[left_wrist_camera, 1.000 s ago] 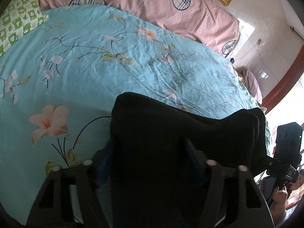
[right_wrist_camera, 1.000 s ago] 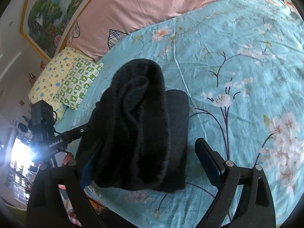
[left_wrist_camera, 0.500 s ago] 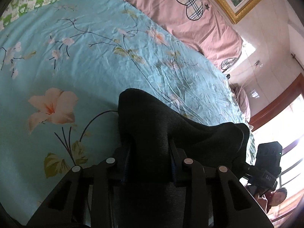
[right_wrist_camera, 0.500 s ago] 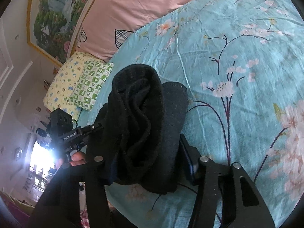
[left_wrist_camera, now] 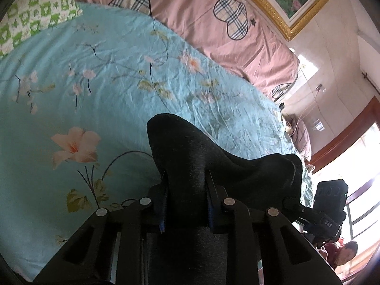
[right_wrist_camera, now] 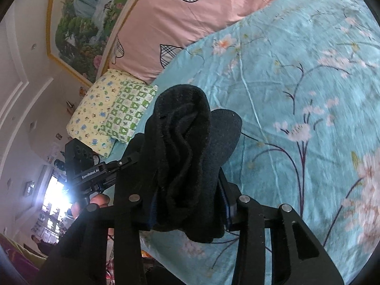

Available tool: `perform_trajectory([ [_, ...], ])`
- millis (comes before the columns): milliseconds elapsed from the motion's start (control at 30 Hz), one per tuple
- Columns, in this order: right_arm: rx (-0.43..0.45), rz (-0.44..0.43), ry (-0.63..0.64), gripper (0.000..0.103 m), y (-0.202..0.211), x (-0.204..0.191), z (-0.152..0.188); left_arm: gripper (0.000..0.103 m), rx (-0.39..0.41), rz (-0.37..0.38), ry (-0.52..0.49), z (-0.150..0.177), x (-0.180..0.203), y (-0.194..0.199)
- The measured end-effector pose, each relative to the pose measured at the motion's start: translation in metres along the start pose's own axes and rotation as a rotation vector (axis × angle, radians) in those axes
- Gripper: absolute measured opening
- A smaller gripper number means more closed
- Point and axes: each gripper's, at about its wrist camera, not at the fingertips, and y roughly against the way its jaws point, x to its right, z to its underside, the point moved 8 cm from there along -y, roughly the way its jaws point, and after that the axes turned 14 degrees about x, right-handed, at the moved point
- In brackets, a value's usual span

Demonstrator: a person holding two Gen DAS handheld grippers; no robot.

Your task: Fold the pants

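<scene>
The black pants are bunched in a thick fold and held up off the turquoise floral bedspread. My left gripper is shut on one end of the fold. My right gripper is shut on the other end, where the pants show as several rolled layers. The right gripper's body shows in the left wrist view at the right edge. The left gripper's body shows in the right wrist view at the left. Both sets of fingertips are hidden by the cloth.
A pink quilt with plaid hearts lies along the far side of the bed. A green and yellow patterned pillow sits at the bed's corner. A framed landscape picture hangs on the wall. A bright window is beyond the bed edge.
Both grippers went from wide open around the pants to shut on them. The pants have been lifted off the bedspread, and both views have tilted.
</scene>
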Motion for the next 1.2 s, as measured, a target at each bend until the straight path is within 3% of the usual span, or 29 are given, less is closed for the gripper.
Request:
perform_trajectory([
  [433, -0.004, -0.068, 0.046, 0.042, -0.026, -0.029, -0.016, 0.024, 0.099, -0.048, -0.034, -0.031, -0.004, 0.035],
  [1200, -0.098, -0.140, 0.123, 0.042, -0.115, -0.066, -0.031, 0.024, 0.181, -0.168, 0.045, -0.075, -0.070, 0.052],
])
